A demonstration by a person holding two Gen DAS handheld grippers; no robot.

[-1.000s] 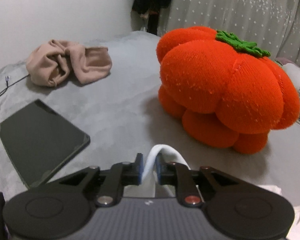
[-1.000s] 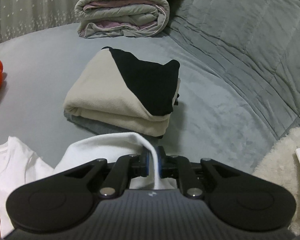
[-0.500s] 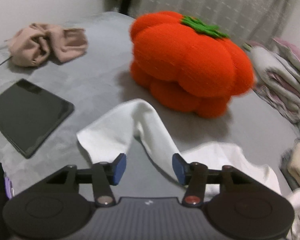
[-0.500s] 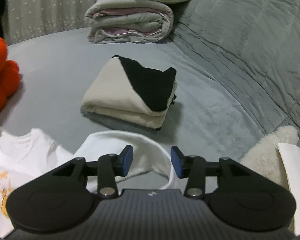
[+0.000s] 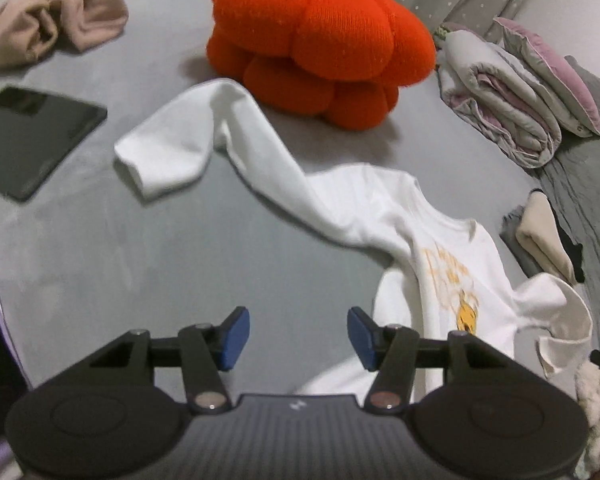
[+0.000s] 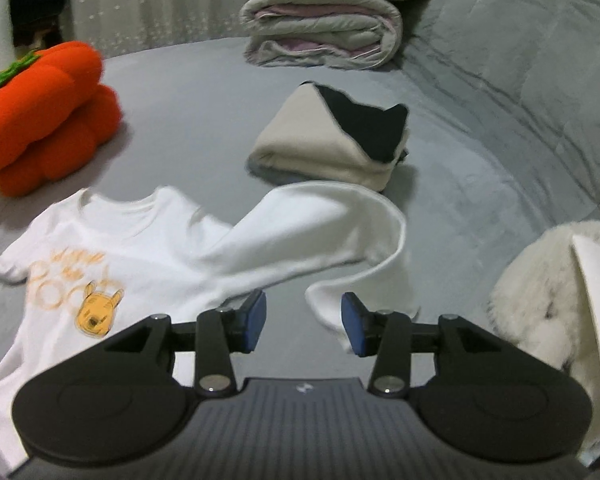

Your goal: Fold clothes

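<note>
Left gripper (image 5: pixel 298 334) – jaws apart, empty, above grey bedding (image 5: pixel 180 248). White long-sleeved shirt (image 5: pixel 432 264) lies spread face-up between the grippers, sleeves bent. Right gripper (image 6: pixel 303 322) – jaws apart, gripping nothing, sleeve cuff (image 6: pixel 328 308) just beyond.

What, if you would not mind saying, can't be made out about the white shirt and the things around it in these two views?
- White shirt hem: both views, hidden behind the gripper bodies.
- Orange print: lettering blurred in both views, unreadable.
- Grey item under the folded beige garment: only an edge shows.
- Fluffy white thing: right wrist view, cut by the edge; identity unclear.
</note>
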